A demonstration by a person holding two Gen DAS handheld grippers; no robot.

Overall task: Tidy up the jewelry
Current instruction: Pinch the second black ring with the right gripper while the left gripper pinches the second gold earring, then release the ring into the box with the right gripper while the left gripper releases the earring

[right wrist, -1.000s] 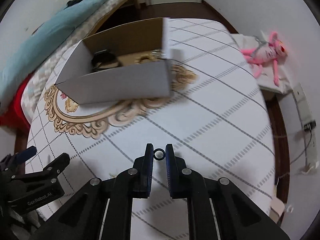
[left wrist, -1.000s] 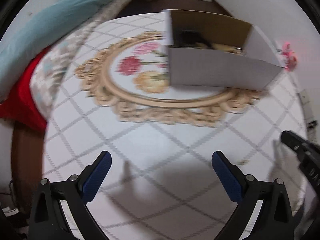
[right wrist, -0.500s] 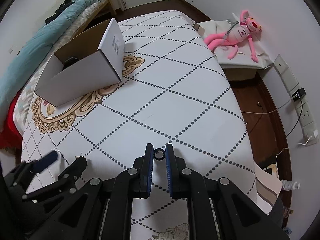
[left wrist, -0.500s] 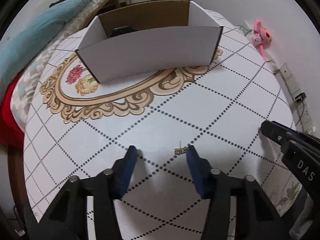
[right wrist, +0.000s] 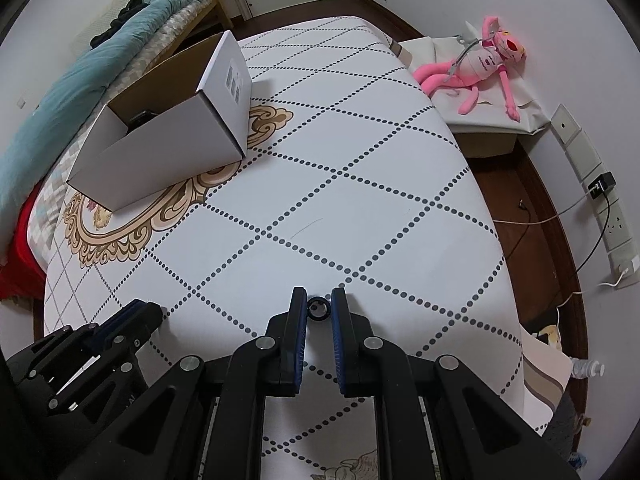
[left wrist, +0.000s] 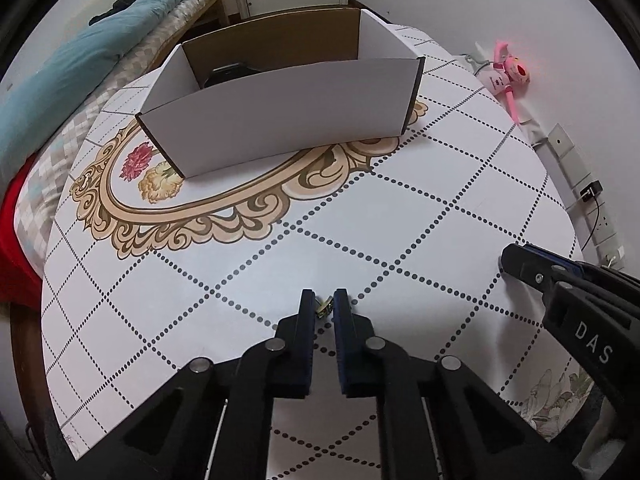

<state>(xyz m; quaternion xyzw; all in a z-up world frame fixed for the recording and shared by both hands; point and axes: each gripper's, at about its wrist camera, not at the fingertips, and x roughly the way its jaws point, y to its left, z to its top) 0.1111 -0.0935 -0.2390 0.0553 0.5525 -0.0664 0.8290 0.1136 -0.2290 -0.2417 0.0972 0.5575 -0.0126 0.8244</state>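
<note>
A bedroom, with a bed (left wrist: 80,56) under a teal quilt along the far wall and a table (left wrist: 440,208) in the middle, its white cloth crossed by dotted diamond lines and printed with a gold floral medallion (left wrist: 192,220). An open white cardboard box (left wrist: 288,116) stands on that medallion, brown inside, with something dark at its bottom that I can't make out. Well to the right of the box, off the table on a low cushion, lies a pink plush toy (right wrist: 480,68). Further right of it, power sockets (right wrist: 600,200) run along the wall with cables plugged in.

Nearer than the box, over the open cloth, the left gripper (left wrist: 324,307) has its blue-padded fingers drawn almost together, pinching a small gold-coloured piece of jewelry (left wrist: 323,306) between the tips; its exact kind is too small to tell. The right gripper (right wrist: 319,308), to the right of the left one and equally far from the box, is likewise nearly closed, clamping a small dark ring (right wrist: 319,309) upright between its fingertips.
</note>
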